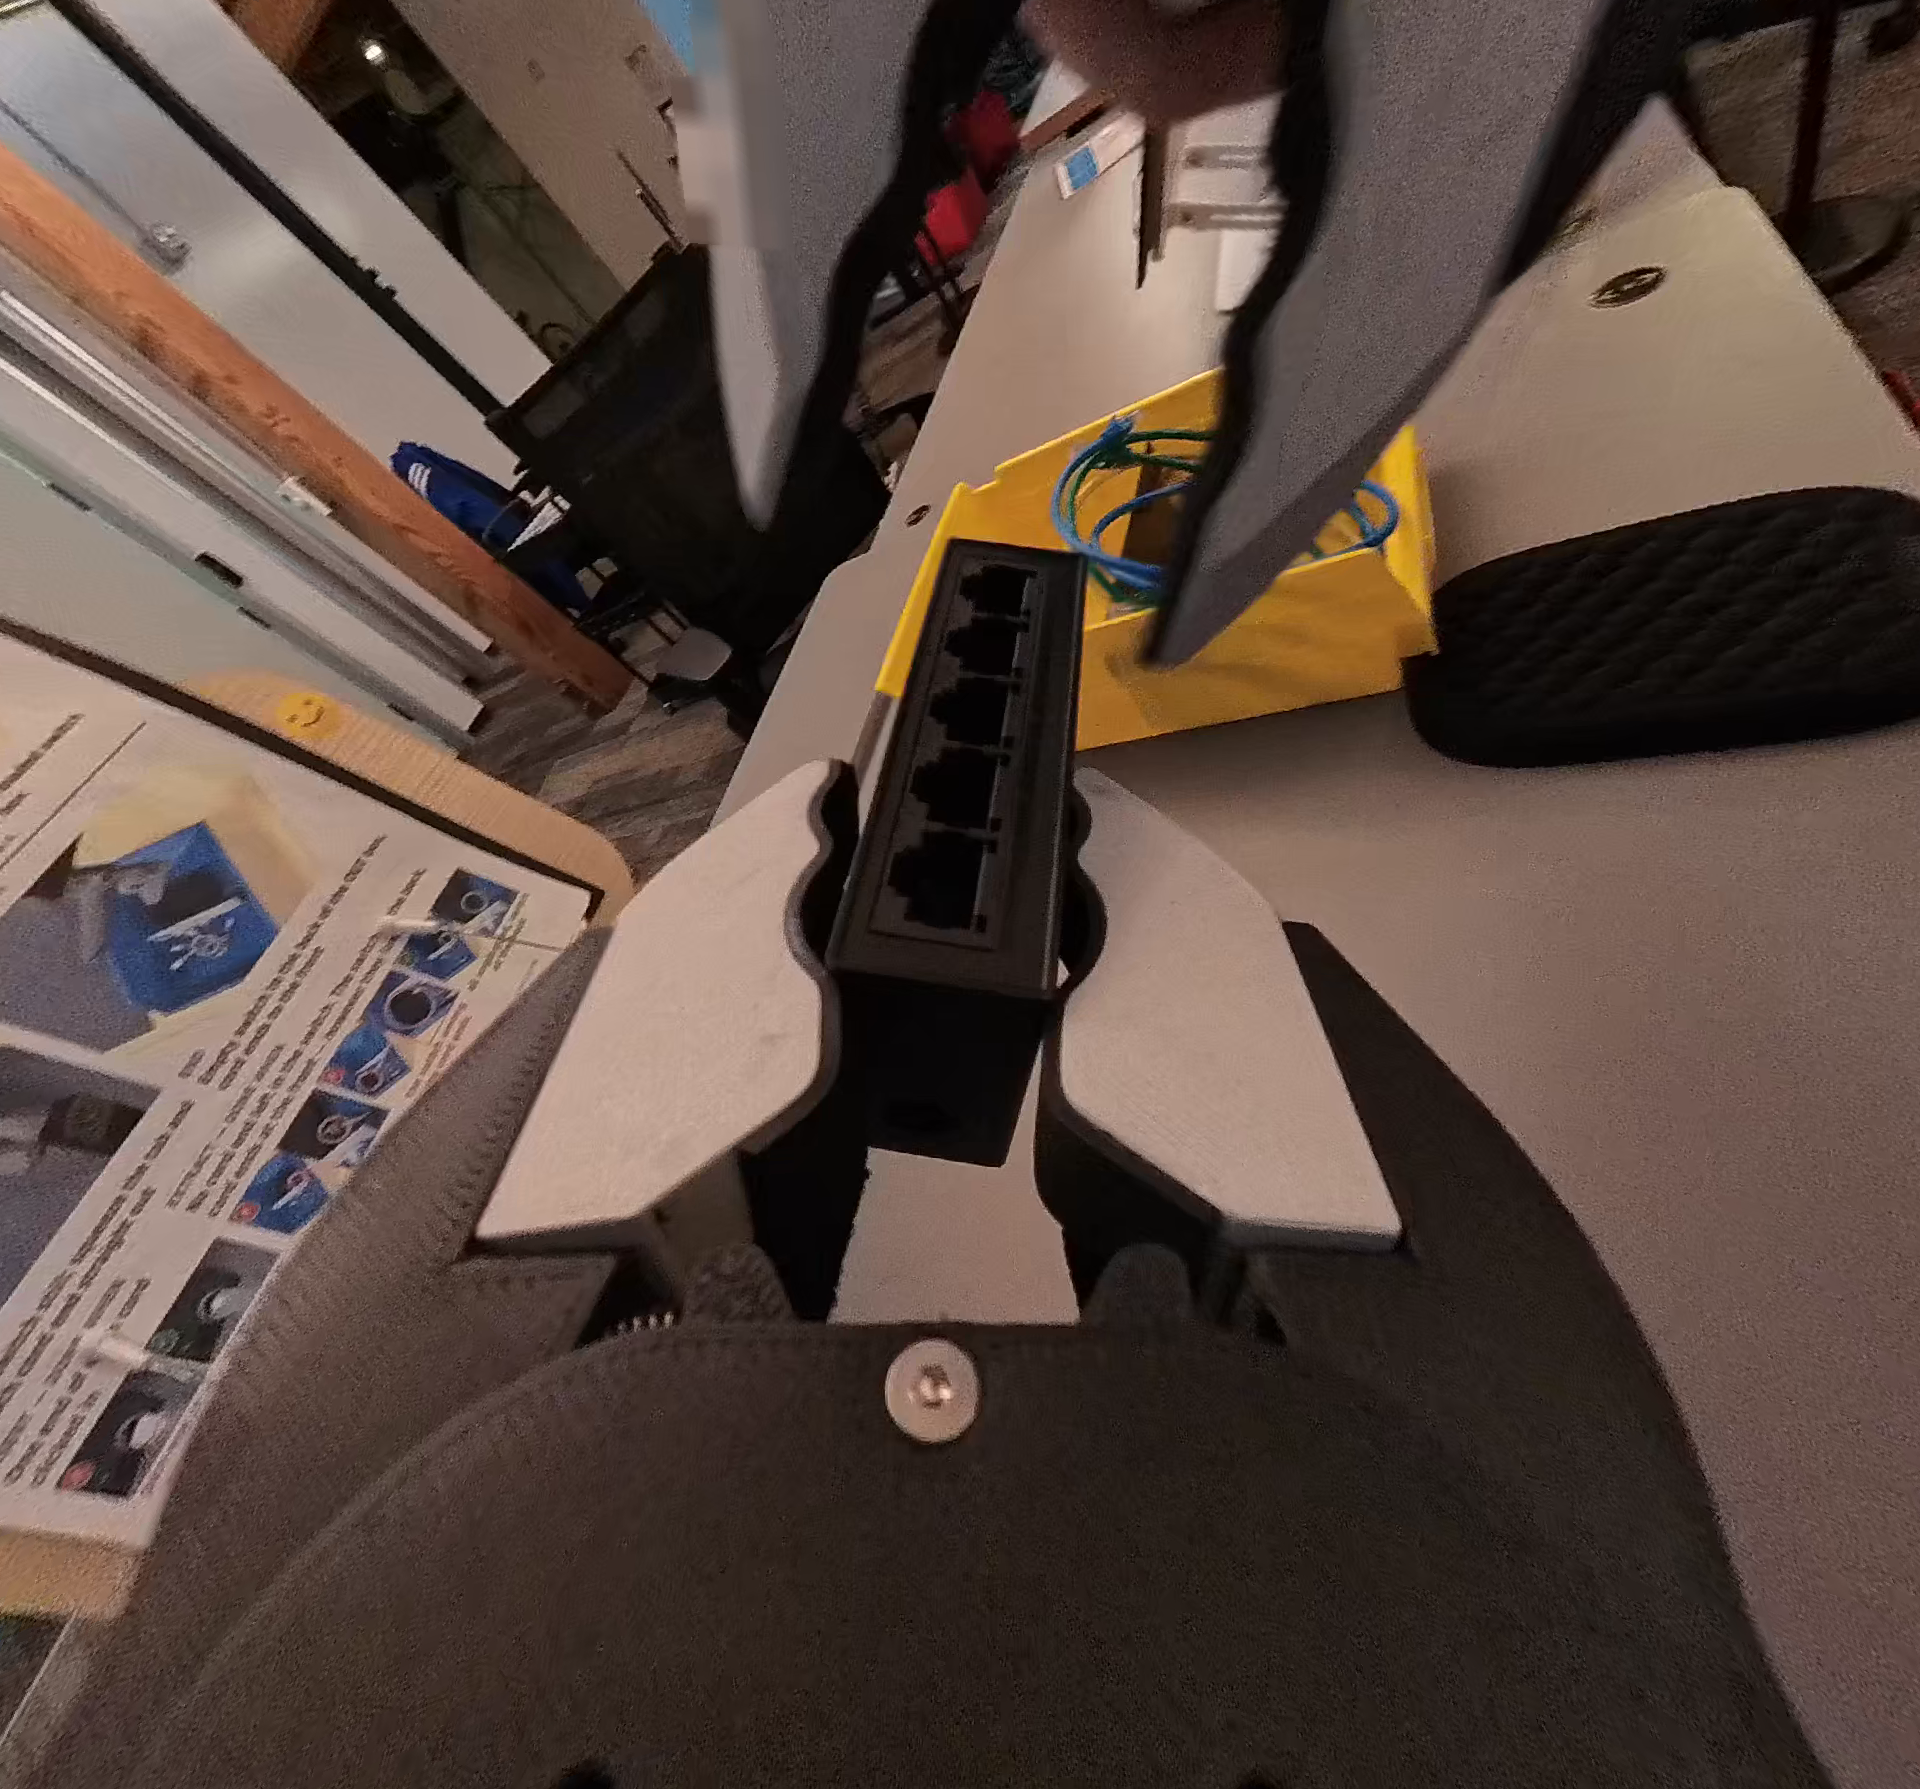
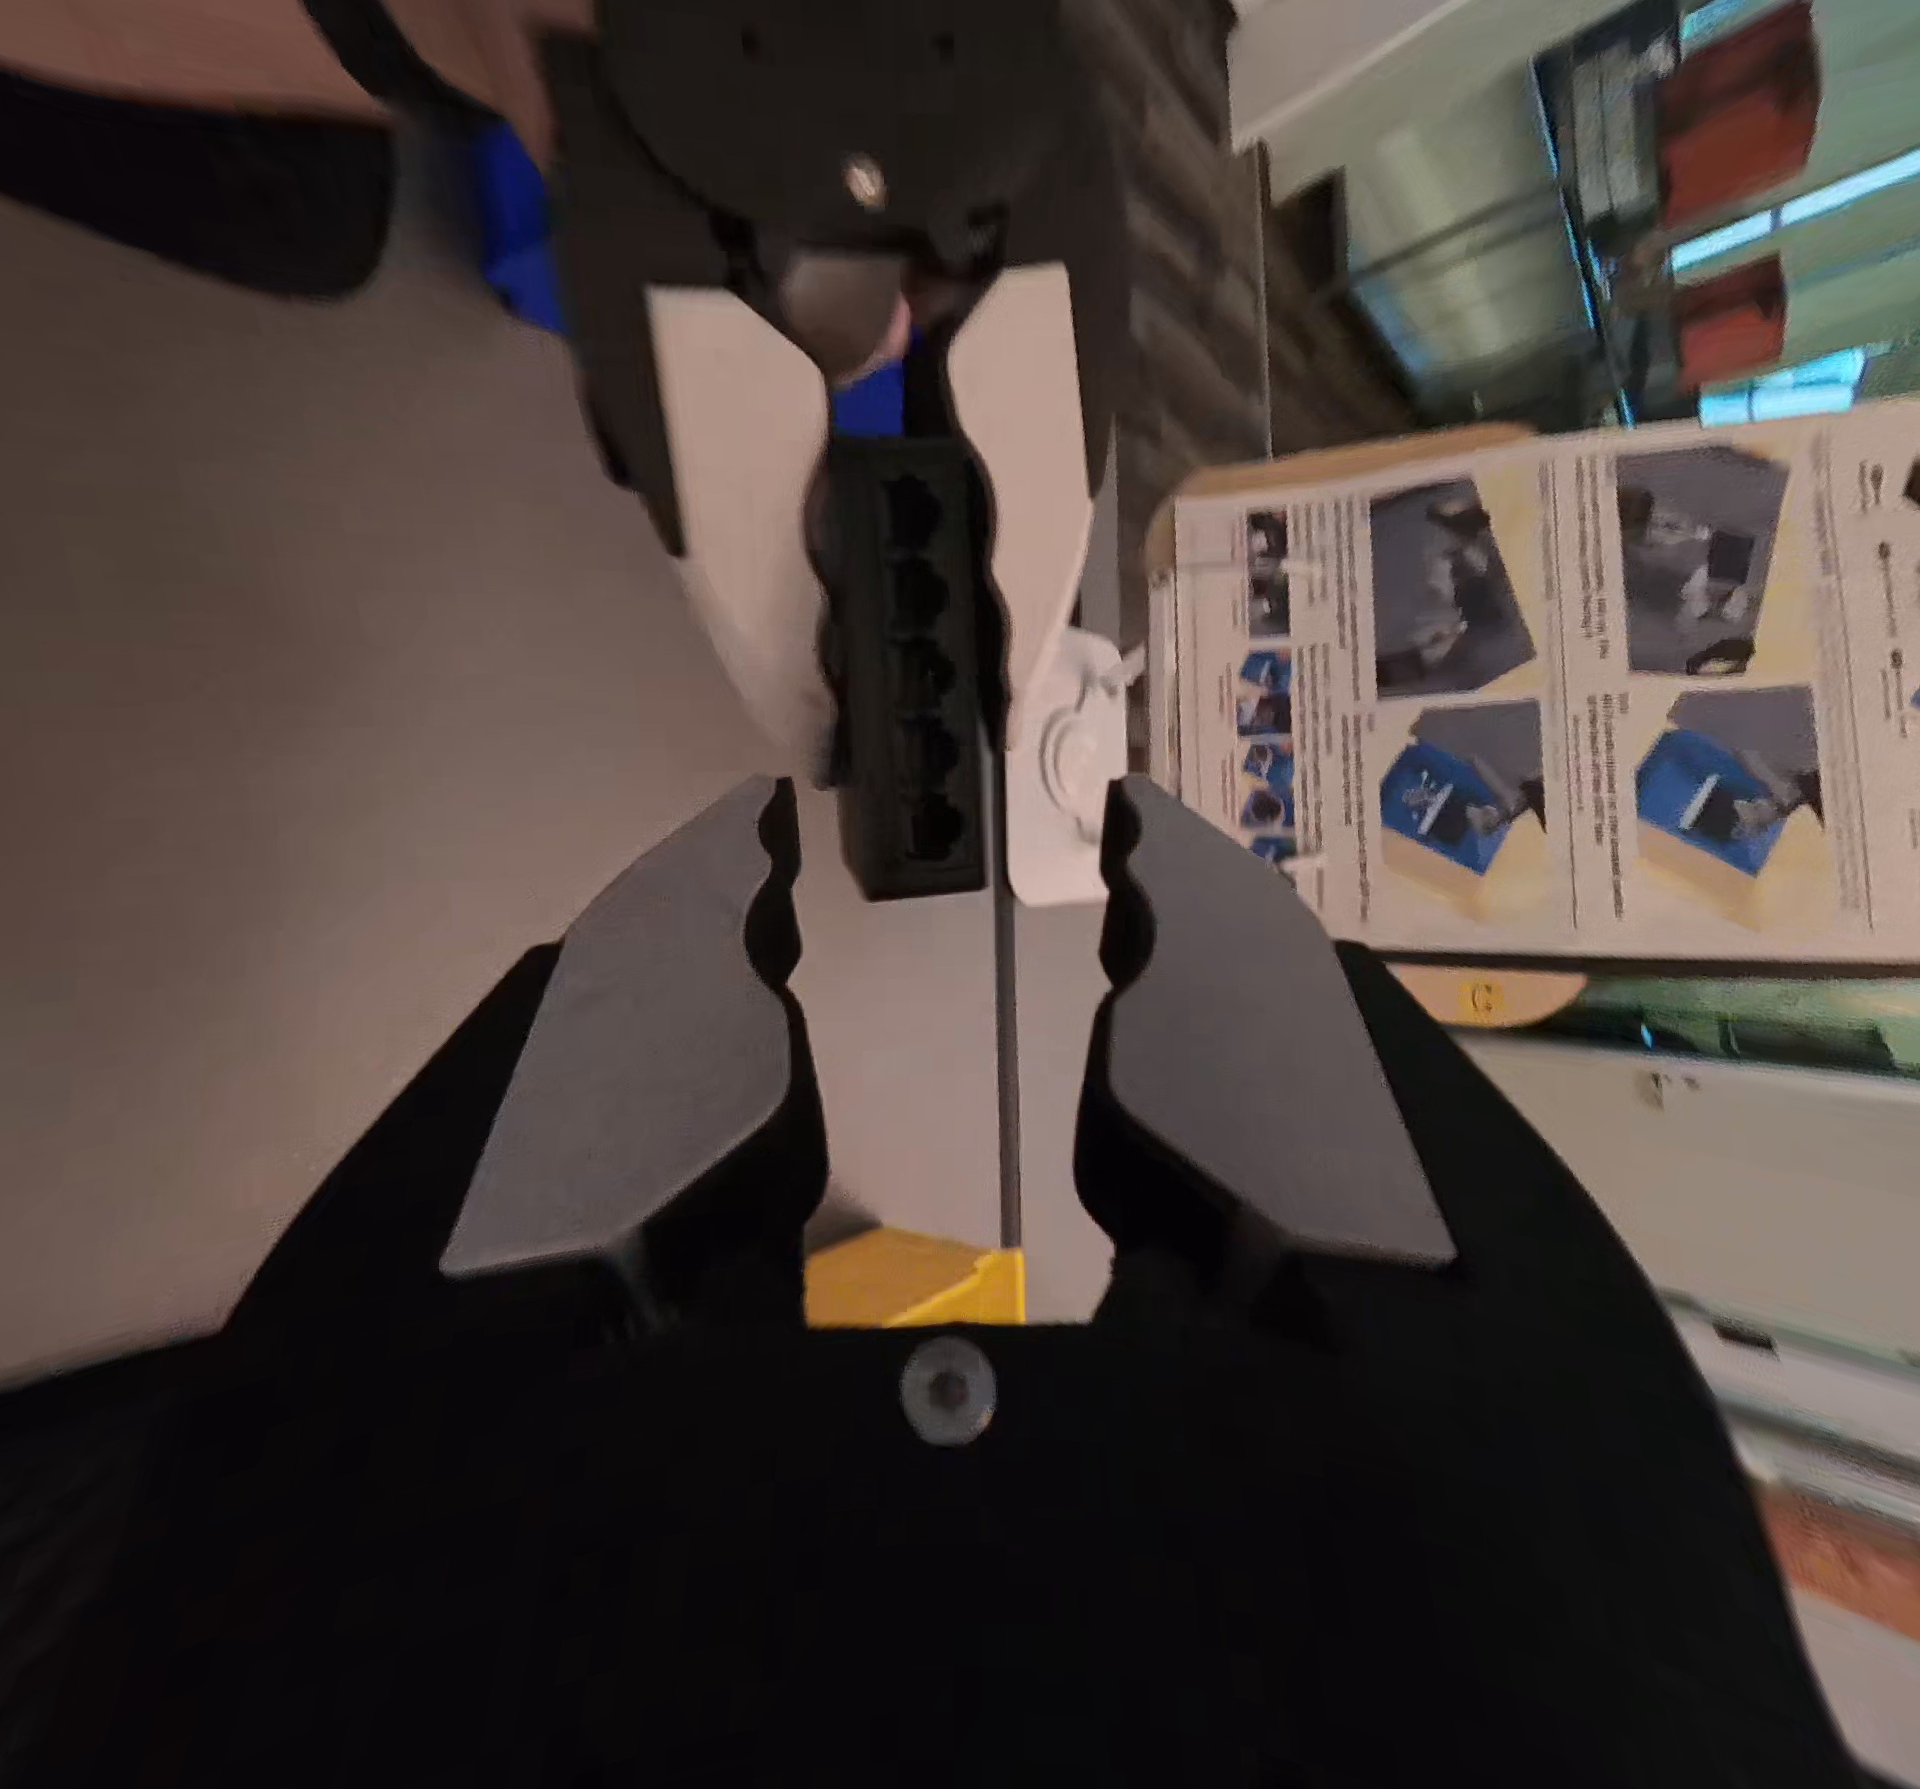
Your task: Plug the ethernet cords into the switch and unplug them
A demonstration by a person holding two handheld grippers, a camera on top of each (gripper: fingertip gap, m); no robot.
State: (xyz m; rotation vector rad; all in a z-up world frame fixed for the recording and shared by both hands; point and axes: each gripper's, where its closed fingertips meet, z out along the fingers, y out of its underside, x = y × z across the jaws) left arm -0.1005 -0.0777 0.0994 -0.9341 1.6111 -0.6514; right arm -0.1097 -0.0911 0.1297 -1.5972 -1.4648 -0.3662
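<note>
Switch clamped, cords in their bin

The left hand-held gripper (image 1: 951,866) pinches the black switch (image 1: 961,783) above the grey tabletop (image 1: 1507,1012), ports empty. The right hand-held gripper (image 2: 951,856) is spread, holding nothing. Blue and green ethernet cords (image 1: 1107,513) lie in the yellow bin (image 1: 1247,659) beyond.

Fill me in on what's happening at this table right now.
A person works two handheld grippers. The left gripper is shut on the black switch, holding it off the grey table with its row of ports facing up, all empty. The right gripper is open and holds nothing, pointing at the switch. The blue and green ethernet cords lie coiled in the yellow bin behind it, so nothing is plugged in yet.
</note>
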